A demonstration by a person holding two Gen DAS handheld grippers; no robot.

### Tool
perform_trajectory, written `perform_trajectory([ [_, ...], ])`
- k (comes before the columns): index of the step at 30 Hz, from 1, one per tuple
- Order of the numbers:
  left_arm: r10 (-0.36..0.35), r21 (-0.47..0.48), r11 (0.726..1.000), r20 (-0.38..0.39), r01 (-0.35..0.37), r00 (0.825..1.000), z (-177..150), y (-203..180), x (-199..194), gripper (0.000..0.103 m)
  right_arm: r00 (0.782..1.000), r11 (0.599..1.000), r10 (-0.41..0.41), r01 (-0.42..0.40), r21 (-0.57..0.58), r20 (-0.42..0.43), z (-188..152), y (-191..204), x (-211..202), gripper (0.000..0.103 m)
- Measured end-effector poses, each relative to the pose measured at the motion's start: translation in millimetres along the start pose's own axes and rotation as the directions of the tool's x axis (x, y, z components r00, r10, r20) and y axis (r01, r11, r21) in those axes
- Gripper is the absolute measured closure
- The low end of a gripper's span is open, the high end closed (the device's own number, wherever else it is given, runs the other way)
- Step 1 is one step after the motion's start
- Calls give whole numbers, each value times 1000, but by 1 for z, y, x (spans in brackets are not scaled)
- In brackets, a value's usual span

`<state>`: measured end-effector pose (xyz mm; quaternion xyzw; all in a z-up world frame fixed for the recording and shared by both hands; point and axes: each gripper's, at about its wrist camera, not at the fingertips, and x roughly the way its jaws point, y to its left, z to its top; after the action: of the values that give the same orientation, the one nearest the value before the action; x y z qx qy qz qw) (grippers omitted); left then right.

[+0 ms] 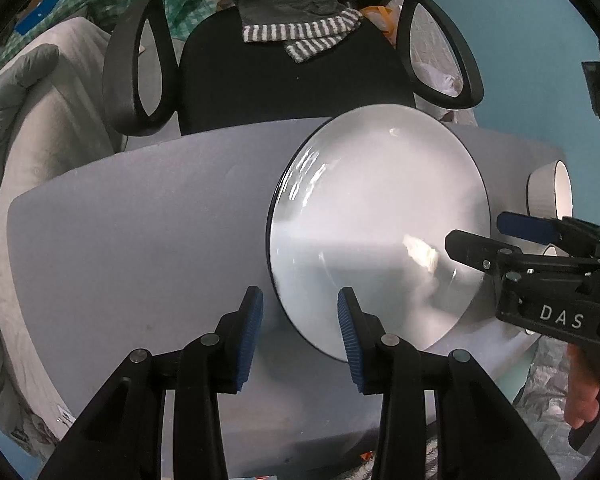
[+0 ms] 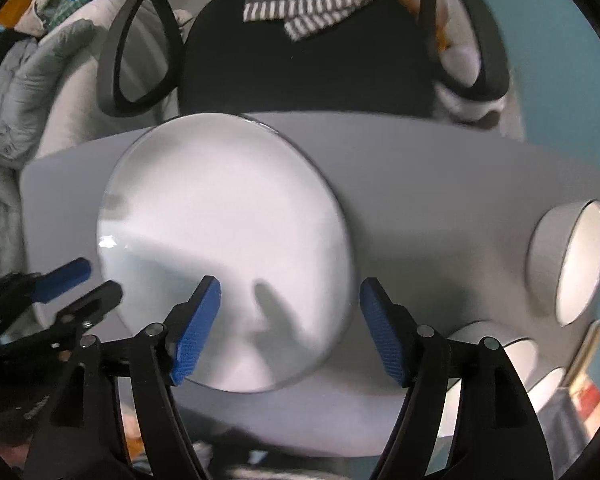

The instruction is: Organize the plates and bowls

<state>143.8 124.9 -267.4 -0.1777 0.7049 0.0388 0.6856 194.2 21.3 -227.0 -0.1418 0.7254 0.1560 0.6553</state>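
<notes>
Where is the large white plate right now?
The plate lies flat on the grey table, before the office chair, beneath both open grippers.

Fisheye-warped edges, plate [image 1: 380, 232] glare, right view motion-blurred.

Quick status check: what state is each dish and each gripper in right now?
Plate: flat on the grey table, empty, not gripped.
Bowl: on its side on the table, opening facing right.
Left gripper: open, holding nothing, plate rim between its fingers.
Right gripper: open, above the plate, holding nothing.
</notes>
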Motion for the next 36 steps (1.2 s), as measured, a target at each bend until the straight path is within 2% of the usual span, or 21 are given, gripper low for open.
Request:
perform_trajectory([
  [3, -6, 4, 1000, 5, 6, 1000, -4, 2, -3, 64, 1000, 1000, 9, -9, -16, 0, -2, 7, -2, 30],
  [8, -15, 21, 1000, 26, 15, 1000, -12, 3, -15, 63, 999, 999, -37, 38, -28, 30, -9, 13, -7, 30],
  [11, -20, 26, 999, 49, 18, 999, -20, 2, -24, 53, 999, 999, -37, 38, -21, 39, -19, 14, -10, 30],
  [16, -29, 71, 997, 80, 23, 996, -34, -4, -38, 49, 996, 999, -52, 52, -3, 65, -36, 12, -18, 30],
  [29, -8, 217, 976, 122, -18, 992, -67, -29, -60, 32, 987, 988, -102, 87, 124, 126, -87, -17, -49, 30],
  [36, -34, 271, 963, 101, 6, 994, -80, -53, -64, 30, 983, 979, -127, 103, 175, 131, -116, -38, -61, 30],
])
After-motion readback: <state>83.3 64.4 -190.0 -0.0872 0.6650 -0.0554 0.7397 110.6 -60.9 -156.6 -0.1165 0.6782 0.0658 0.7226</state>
